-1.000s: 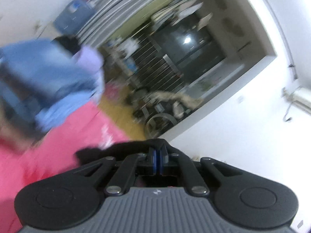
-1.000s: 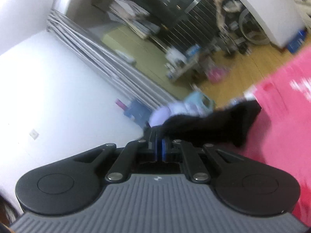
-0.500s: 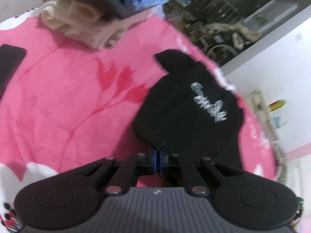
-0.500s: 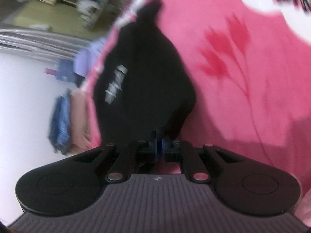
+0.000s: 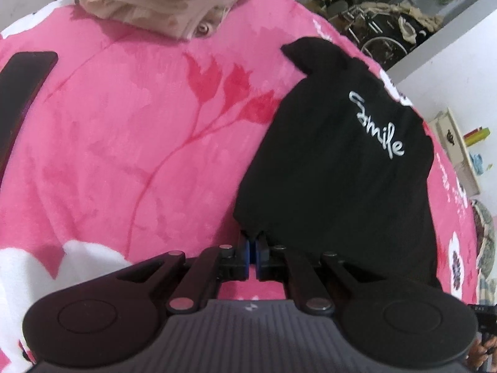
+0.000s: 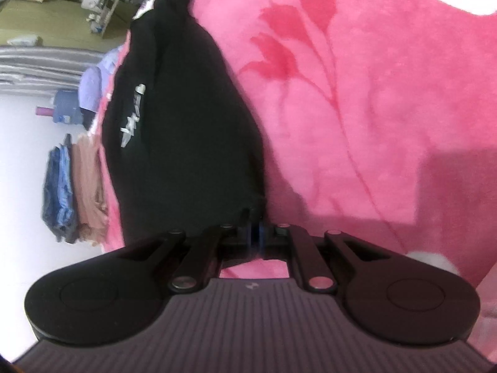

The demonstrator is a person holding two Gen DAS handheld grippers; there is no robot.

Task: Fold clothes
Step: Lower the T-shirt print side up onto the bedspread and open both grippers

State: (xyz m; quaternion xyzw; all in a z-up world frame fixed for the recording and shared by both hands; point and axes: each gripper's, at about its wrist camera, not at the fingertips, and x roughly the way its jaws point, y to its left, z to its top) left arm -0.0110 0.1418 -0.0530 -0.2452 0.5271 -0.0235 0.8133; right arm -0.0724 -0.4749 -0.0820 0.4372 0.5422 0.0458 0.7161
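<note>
Left tongs: While you point them down at the bed, your left tongs sit at 6 o'clock in the left wrist view, pressed together and pinching the near edge of the black garment.
Right tongs: Your right tongs are likewise pressed together, pinching another part of the same near edge at 6 o'clock in the right wrist view.
Black garment: It lies spread on the pink blanket, running from your left tongs toward 1 o'clock; the white script "Smile" faces up. In the right wrist view it runs toward 11 o'clock.
Pink blanket: It covers the bed, with red flower prints at 12 o'clock of your left tongs and white patches at 9 o'clock.
Dark flat object: It lies on the blanket at 10 o'clock; you cannot tell what it is.
Folded pile: Beige clothes rest at the far edge, 11 o'clock; the right wrist view shows beige and blue pieces stacked together.
</note>
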